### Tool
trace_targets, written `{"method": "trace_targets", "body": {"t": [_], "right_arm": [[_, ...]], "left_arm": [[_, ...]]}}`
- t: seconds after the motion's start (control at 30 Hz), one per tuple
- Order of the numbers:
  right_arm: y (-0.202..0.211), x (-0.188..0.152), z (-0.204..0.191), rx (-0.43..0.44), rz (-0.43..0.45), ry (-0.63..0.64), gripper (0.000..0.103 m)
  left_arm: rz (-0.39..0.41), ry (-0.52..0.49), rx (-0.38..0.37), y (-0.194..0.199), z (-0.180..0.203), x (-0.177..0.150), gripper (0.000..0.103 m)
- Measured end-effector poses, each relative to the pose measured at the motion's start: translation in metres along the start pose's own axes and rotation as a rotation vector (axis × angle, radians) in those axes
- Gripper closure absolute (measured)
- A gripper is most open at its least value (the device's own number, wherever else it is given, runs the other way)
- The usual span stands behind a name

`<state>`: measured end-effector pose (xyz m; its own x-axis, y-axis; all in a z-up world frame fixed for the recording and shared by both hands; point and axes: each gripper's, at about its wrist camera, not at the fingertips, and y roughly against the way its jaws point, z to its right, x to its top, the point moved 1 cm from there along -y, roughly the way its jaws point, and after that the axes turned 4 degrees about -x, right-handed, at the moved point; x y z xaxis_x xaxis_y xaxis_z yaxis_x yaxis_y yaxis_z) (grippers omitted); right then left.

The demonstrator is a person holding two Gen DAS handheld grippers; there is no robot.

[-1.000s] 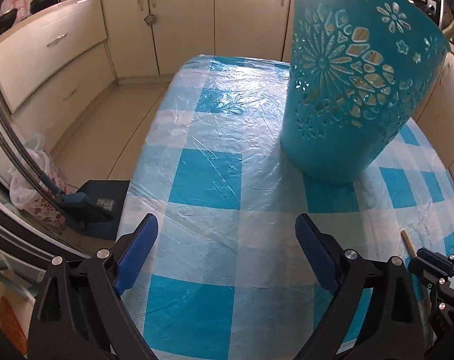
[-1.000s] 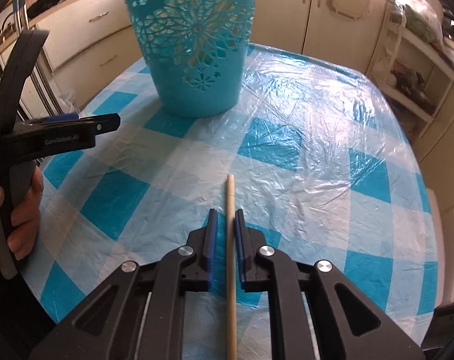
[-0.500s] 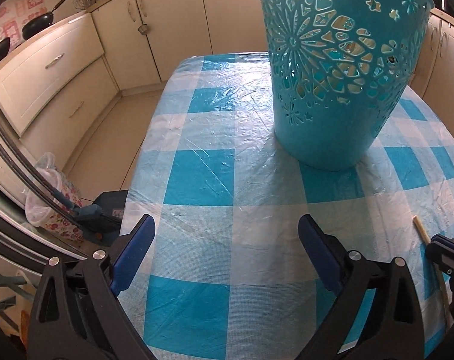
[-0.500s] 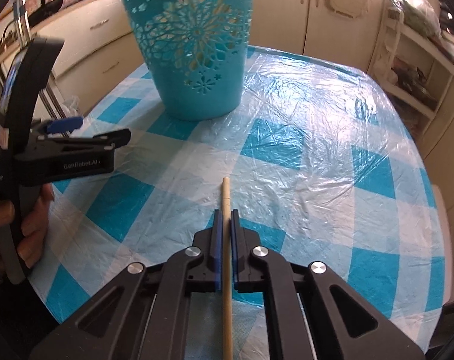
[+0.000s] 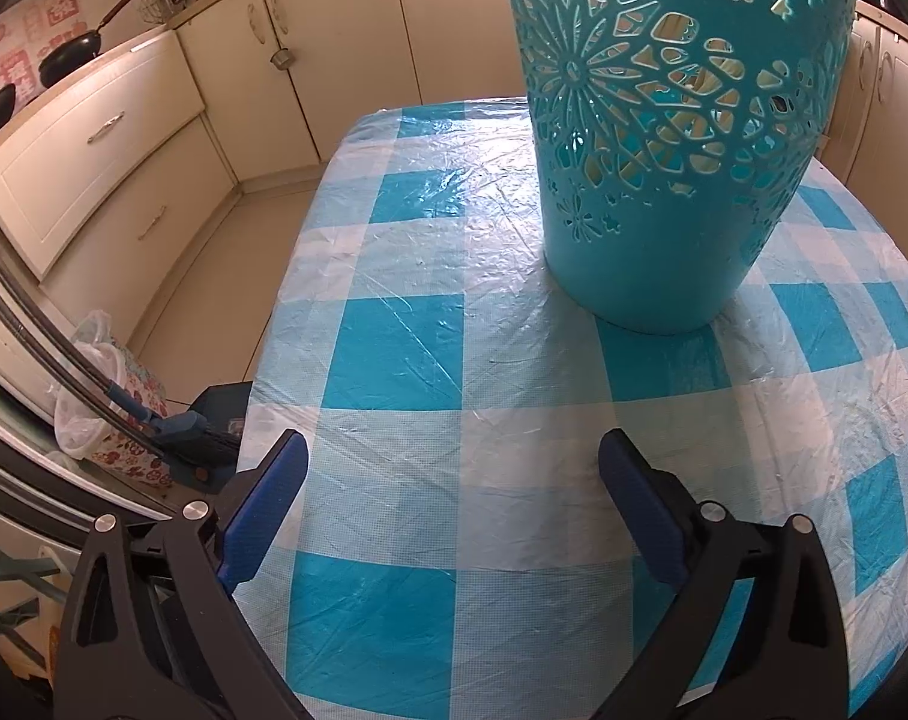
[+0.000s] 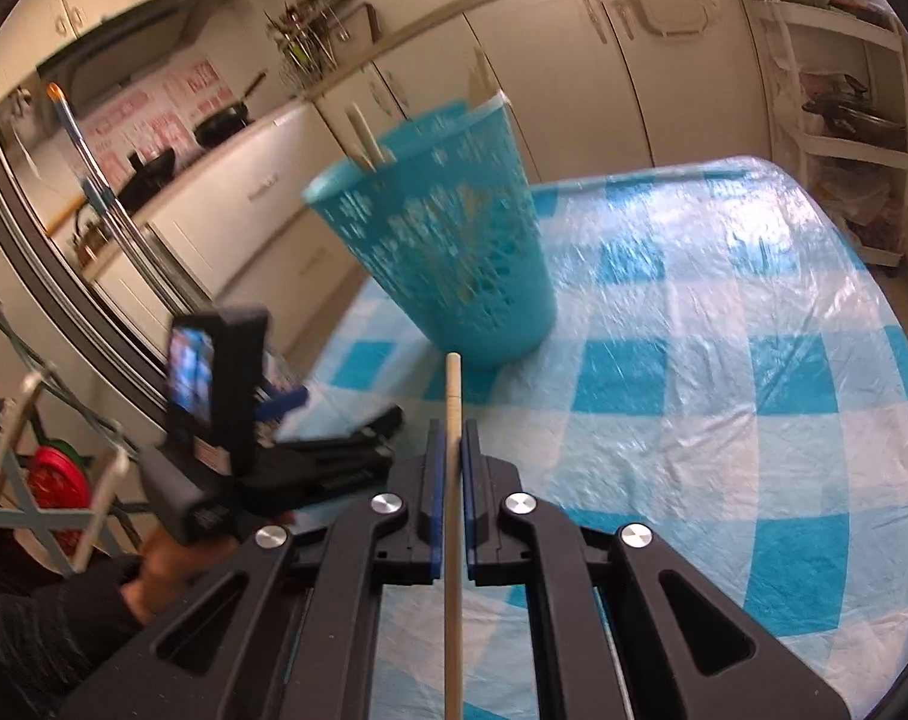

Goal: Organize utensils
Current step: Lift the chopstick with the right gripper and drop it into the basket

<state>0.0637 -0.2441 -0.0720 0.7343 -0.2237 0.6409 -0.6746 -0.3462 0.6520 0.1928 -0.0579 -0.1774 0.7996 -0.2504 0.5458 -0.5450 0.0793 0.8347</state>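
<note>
Right tool (image 6: pixel 451 483) is clenched on a pale wooden stick (image 6: pixel 452 516), held above the checked tabletop (image 6: pixel 724 420); left tool (image 5: pixel 450 504) is released. Several utensils are already stowed in the perforated teal plastic basket (image 6: pixel 454 258).

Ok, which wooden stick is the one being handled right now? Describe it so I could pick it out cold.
Start at the blue-and-white checked table with the teal cut-out basket standing on it. In front of the basket, the right gripper is shut on a thin, pale wooden stick. Unlike the sticks poking out of the basket's rim, this one is outside it, clamped between the blue-padded fingers.
</note>
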Motion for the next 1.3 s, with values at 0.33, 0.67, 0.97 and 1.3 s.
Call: {"method": "trace_targets", "body": {"t": [0.33, 0.67, 0.97, 1.3], "right_arm": [[0.031, 0.118, -0.049, 0.124, 0.335, 0.001, 0.097], [-0.018, 0.195, -0.053, -0.029, 0.548, -0.057, 0.097], [-0.046, 0.174, -0.043, -0.122, 0.494, -0.012, 0.095], [0.007, 0.098, -0.056, -0.165, 0.370, 0.093, 0.047]], "left_arm": [[-0.002, 0.002, 0.003, 0.000, -0.001, 0.001, 0.008], [-0.006, 0.010, -0.006, 0.001, -0.003, 0.001, 0.008], [-0.006, 0.003, -0.007, 0.000, -0.001, 0.001, 0.008], [0.049, 0.053, 0.007, 0.027, -0.016, -0.001, 0.008]]}}
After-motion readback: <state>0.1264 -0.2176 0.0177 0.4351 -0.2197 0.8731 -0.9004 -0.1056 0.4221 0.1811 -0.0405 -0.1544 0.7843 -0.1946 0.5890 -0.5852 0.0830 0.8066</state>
